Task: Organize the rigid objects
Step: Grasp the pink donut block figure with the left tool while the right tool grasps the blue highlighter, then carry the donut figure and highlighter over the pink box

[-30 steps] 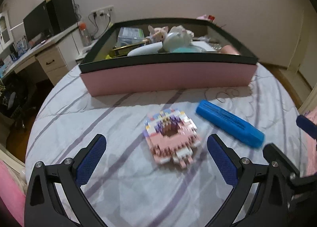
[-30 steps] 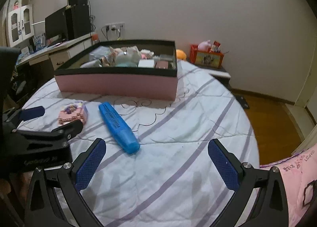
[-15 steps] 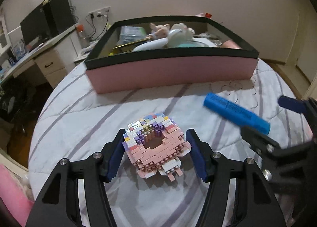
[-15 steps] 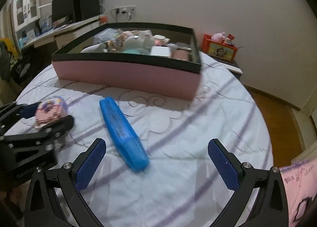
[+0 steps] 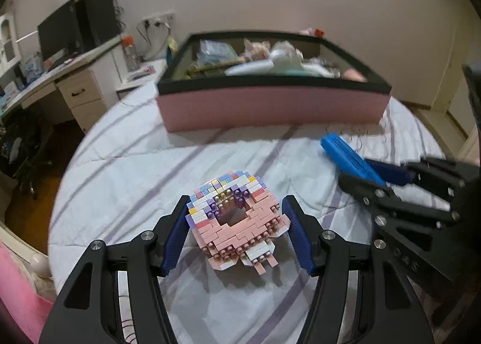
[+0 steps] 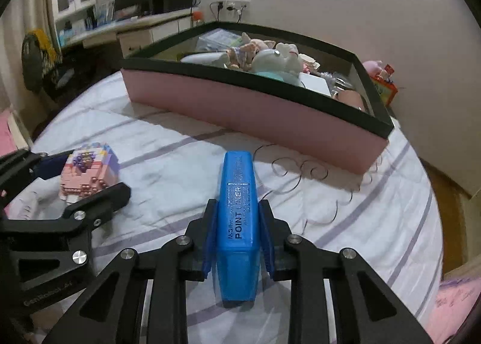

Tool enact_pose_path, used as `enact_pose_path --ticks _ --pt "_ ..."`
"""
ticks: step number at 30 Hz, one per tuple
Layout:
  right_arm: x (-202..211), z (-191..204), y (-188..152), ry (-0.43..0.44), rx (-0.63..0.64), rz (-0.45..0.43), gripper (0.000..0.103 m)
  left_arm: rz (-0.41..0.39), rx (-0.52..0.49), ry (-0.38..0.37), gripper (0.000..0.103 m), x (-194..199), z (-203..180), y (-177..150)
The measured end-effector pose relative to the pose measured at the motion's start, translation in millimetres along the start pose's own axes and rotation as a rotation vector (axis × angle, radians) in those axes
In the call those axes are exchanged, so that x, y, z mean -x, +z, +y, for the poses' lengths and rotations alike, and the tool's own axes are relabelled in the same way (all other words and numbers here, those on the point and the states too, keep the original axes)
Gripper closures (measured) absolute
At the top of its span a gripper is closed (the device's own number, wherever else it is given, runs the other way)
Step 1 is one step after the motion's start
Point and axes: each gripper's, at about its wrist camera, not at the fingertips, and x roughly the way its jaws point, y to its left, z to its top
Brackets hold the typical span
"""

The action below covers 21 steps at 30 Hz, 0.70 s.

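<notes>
While both claws work over a bed [image 5: 126, 163] covered by a white quilt with purple stripes, each one has something between its blue pads. From the left wrist view, the left claw [image 5: 236, 232] is clenched on a pink and pastel brick-built doughnut [image 5: 237, 217], its pads pressed against the model's two sides. The doughnut sits tilted, near the middle of the bed; whether it touches the quilt cannot be told. From the right wrist view, the right claw [image 6: 237, 238] has just been closing and now grips a blue highlighter [image 6: 239, 223] by its flat sides, with the pen pointing away along the fingers toward the far edge of the bed. The printed words "POINT LINER" show on its top face. Beyond both objects, toward the far edge of the bed, stands a pink storage box [image 6: 270, 109] with a black rim, holding plush toys [image 6: 264, 55] and other small items.
</notes>
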Motion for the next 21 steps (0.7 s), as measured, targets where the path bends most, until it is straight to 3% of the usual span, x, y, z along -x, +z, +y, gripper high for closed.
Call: enact_pose_path --ticks 9,21 --pt "82 16 -9 0.001 -0.086 -0.218 0.076 -0.15 0.017 0.024 0.041 63 3 6" --pt "157 23 -5 -0.042 -0.099 -0.397 0.076 -0.365 -0.033 0.059 0.041 149 -13 12"
